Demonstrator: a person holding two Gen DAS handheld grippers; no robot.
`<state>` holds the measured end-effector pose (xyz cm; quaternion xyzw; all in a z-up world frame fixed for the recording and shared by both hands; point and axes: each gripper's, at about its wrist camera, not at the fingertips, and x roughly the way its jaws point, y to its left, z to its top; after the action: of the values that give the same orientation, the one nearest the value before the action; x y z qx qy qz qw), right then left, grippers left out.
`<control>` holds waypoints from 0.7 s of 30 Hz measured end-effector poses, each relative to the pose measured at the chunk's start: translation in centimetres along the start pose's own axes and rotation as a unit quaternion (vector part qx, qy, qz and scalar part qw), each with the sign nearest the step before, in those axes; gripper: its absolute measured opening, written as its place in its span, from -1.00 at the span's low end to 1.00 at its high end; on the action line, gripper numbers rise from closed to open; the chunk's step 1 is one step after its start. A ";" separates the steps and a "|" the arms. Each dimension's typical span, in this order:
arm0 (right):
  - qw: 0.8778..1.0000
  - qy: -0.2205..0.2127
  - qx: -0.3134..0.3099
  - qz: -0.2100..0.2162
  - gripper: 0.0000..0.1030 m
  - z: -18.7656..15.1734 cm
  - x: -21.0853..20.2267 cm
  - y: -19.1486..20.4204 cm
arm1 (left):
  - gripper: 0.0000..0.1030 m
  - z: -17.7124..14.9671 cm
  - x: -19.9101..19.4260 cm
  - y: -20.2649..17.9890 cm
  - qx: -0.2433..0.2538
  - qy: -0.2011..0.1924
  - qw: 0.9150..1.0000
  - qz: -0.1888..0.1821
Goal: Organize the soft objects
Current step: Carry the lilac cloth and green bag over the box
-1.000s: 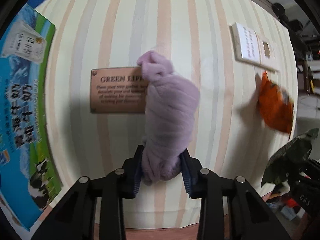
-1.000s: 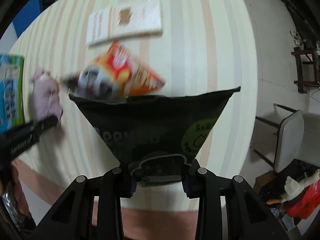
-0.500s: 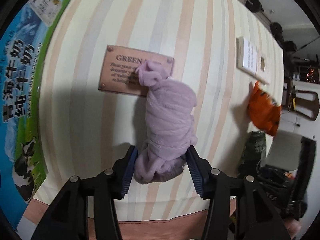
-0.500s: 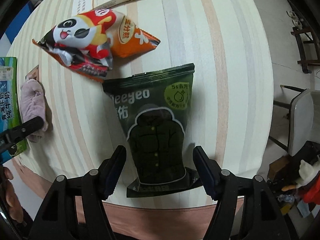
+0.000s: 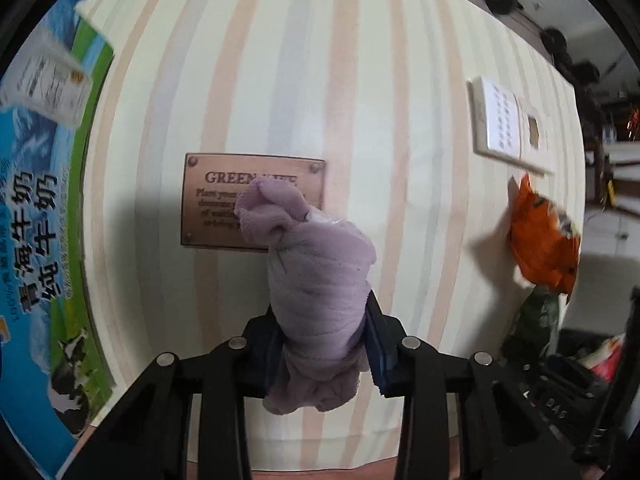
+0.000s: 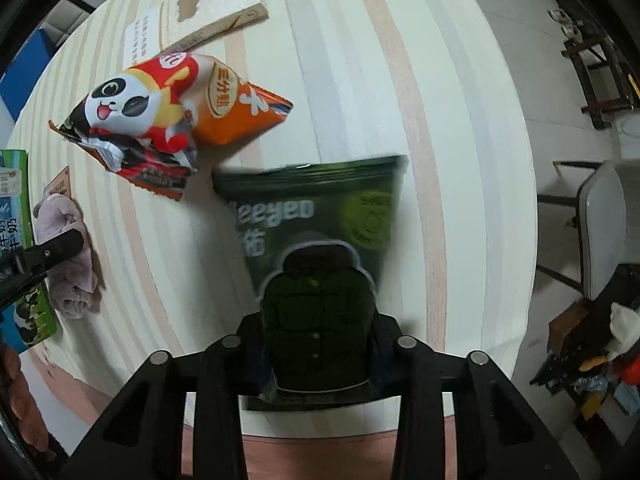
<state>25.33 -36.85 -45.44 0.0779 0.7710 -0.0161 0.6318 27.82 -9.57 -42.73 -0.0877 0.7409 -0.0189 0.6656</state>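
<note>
Left gripper [image 5: 322,344] is clamped tight on the lilac cloth bundle [image 5: 316,280], fingers pinching its lower end, the bundle's top lying across the copper plaque [image 5: 208,204] at twelve o'clock. Milk carton [image 5: 40,216] sits at nine o'clock. Over on the right, the right gripper [image 6: 320,344] is closed onto the dark green pouch [image 6: 320,240], which lies on the striped table [image 6: 360,60]. The panda snack bag [image 6: 160,112] lies at eleven o'clock of the pouch, just beside it, with a white booklet [image 6: 200,16] beyond.
</note>
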 end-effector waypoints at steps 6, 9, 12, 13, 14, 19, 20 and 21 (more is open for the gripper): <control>1.000 -0.015 0.014 0.020 -0.31 -1.9 -1.6 0.6 | -0.38 -3.1 -1.9 -1.2 0.028 -0.020 0.999 -0.004; 0.998 -0.034 0.013 0.047 -0.31 -3.8 -3.7 1.9 | -0.38 -6.0 -5.0 -0.2 0.039 -0.044 0.998 -0.013; 0.995 -0.055 0.005 0.080 -0.31 -6.2 -6.3 4.1 | -0.38 -7.7 -8.1 0.9 0.048 -0.067 0.996 -0.024; 0.994 -0.061 0.003 0.090 -0.31 -7.0 -7.1 4.9 | -0.38 -8.5 -9.6 1.4 0.052 -0.077 0.995 -0.030; 0.992 -0.070 0.001 0.104 -0.31 -7.9 -8.4 6.3 | -0.38 -8.7 -10.6 2.6 0.056 -0.086 0.994 -0.034; 0.983 -0.106 -0.020 0.147 -0.31 -11.9 -13.1 13.1 | -0.38 -8.9 -18.0 7.4 0.068 -0.135 0.988 -0.040; 0.982 -0.111 -0.026 0.153 -0.31 -12.5 -14.1 15.1 | -0.38 -8.9 -19.1 8.7 0.067 -0.141 0.987 -0.043; 0.980 -0.116 -0.032 0.160 -0.31 -13.1 -14.9 16.6 | -0.38 -8.2 -20.0 9.3 0.066 -0.147 0.986 -0.044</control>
<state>17.80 -20.32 -27.07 0.1776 0.6702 0.1007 0.7136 20.70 1.94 -23.44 -0.0779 0.6277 -0.0838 0.7700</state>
